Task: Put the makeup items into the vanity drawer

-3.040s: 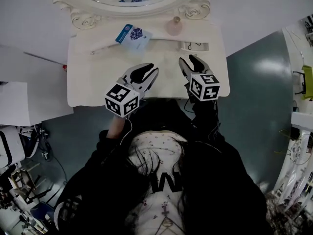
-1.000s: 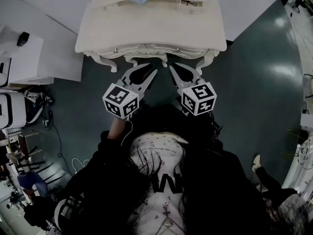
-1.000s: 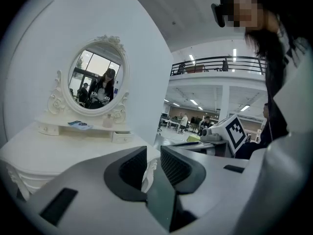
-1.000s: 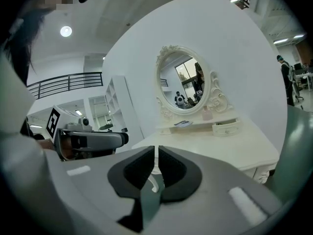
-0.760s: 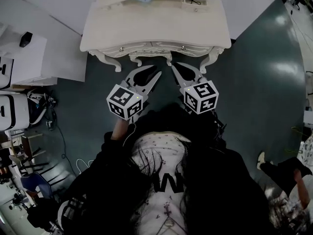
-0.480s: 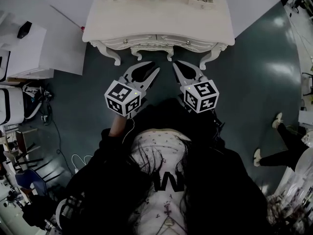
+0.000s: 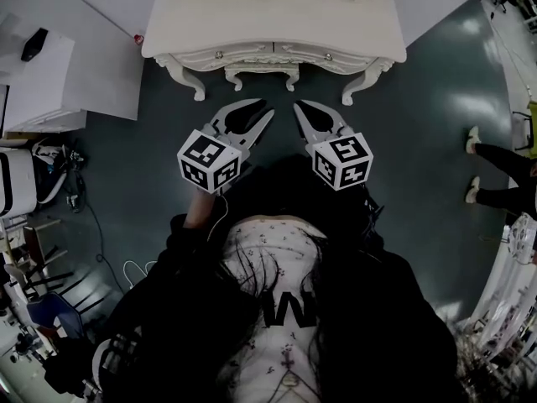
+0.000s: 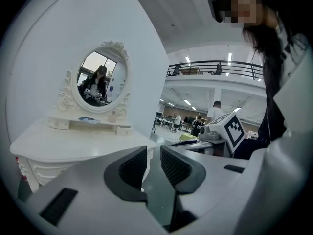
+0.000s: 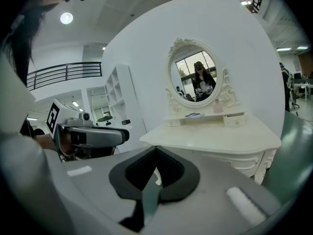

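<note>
Both grippers are held over open dark floor [image 7: 419, 141], short of the curved front edge of the white vanity [image 7: 273, 15], whose drawers [image 7: 273, 54] are shut. The jaws of the left gripper [image 8: 154, 151] are parted narrowly, and those of the right gripper [image 9: 156, 148], just closing, are met at the tips; nothing is held by either. A blue packet [image 9: 194, 115] and a pink bottle [image 9: 217, 106] are seen on the shelf under the mirror [image 9: 195, 77], well beyond both.

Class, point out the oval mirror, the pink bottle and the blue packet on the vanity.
oval mirror [image 9: 192, 77], right gripper view, middle of the glass
pink bottle [image 9: 217, 106], right gripper view, its body
blue packet [image 9: 194, 115], right gripper view, its top face
</note>
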`<state>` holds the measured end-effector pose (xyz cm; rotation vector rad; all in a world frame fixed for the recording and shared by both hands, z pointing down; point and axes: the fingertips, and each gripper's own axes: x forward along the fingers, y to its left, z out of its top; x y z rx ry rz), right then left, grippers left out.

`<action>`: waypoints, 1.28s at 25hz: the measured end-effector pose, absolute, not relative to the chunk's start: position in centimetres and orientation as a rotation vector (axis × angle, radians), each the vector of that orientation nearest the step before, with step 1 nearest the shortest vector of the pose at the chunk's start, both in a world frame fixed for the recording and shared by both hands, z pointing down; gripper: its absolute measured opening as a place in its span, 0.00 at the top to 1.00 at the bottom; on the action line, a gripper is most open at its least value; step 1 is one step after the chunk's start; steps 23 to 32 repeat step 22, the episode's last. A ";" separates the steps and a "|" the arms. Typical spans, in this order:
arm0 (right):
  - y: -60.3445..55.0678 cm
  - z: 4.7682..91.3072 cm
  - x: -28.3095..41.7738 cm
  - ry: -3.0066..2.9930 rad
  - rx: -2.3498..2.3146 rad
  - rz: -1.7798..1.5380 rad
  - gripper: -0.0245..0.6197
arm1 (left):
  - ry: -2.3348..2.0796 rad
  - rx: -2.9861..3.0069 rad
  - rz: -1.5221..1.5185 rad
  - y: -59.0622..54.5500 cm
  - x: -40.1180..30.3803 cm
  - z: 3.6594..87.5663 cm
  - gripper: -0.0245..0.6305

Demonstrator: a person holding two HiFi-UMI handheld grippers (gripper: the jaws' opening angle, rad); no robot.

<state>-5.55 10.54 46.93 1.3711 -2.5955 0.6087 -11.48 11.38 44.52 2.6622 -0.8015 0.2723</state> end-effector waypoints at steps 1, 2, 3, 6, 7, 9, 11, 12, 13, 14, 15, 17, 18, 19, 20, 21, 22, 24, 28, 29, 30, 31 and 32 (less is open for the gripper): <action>10.7 47.0 -5.8 -2.594 1.371 0.609 0.95 | -0.798 2.663 0.273 11.5 -11.7 44.5 0.83; 10.8 47.0 -6.1 -2.593 1.371 0.608 0.95 | -0.795 2.664 0.272 11.6 -12.0 44.5 0.83; 10.9 47.0 -6.4 -2.593 1.370 0.607 0.95 | -0.793 2.665 0.270 11.6 -12.1 44.6 0.83; 11.1 47.1 -6.8 -2.591 1.370 0.603 0.95 | -0.786 2.670 0.266 11.6 -12.4 44.6 0.83; 11.1 47.1 -6.8 -2.589 1.370 0.603 0.95 | -0.782 2.672 0.265 11.6 -12.4 44.5 0.83; 11.2 47.1 -6.9 -2.584 1.373 0.601 0.95 | -0.773 2.676 0.263 11.7 -12.4 44.5 0.83; 11.3 47.1 -6.9 -2.579 1.376 0.600 0.95 | -0.765 2.678 0.261 11.8 -12.4 44.5 0.83; 11.3 47.1 -6.9 -2.577 1.377 0.599 0.95 | -0.762 2.679 0.260 11.9 -12.3 44.5 0.83; 11.3 47.1 -6.9 -2.575 1.377 0.599 0.95 | -0.760 2.679 0.259 11.9 -12.3 44.6 0.83; 11.3 47.2 -6.8 -2.572 1.377 0.598 0.95 | -0.758 2.679 0.257 11.8 -12.3 44.6 0.83; 11.3 47.3 -6.8 -2.570 1.376 0.597 0.95 | -0.757 2.679 0.255 11.7 -12.2 44.7 0.83; 11.2 47.4 -6.7 -2.566 1.375 0.596 0.95 | -0.754 2.680 0.253 11.6 -12.1 44.7 0.83; 11.2 47.4 -6.6 -2.563 1.376 0.596 0.95 | -0.753 2.680 0.252 11.6 -12.0 44.7 0.83; 11.1 47.4 -6.5 -2.561 1.377 0.596 0.95 | -0.752 2.680 0.251 11.5 -12.0 44.7 0.83; 11.0 47.4 -6.4 -2.559 1.378 0.596 0.95 | -0.751 2.681 0.249 11.4 -11.9 44.7 0.83; 11.0 47.5 -6.3 -2.557 1.380 0.595 0.95 | -0.751 2.681 0.248 11.4 -11.8 44.7 0.83; 10.9 47.5 -6.2 -2.556 1.381 0.594 0.95 | -0.750 2.682 0.246 11.3 -11.8 44.7 0.83; 10.9 47.5 -6.2 -2.556 1.381 0.594 0.95 | -0.750 2.682 0.246 11.3 -11.8 44.7 0.83; 10.9 47.5 -6.2 -2.556 1.381 0.594 0.95 | -0.750 2.682 0.246 11.3 -11.8 44.7 0.83; 10.9 47.5 -6.2 -2.556 1.381 0.594 0.95 | -0.750 2.682 0.246 11.3 -11.8 44.7 0.83; 10.9 47.5 -6.2 -2.556 1.381 0.594 0.95 | -0.750 2.682 0.246 11.3 -11.8 44.7 0.83; 10.9 47.5 -6.2 -2.556 1.381 0.594 0.95 | -0.750 2.682 0.246 11.3 -11.8 44.7 0.83; 10.9 47.5 -6.2 -2.556 1.381 0.594 0.95 | -0.750 2.682 0.246 11.3 -11.8 44.7 0.83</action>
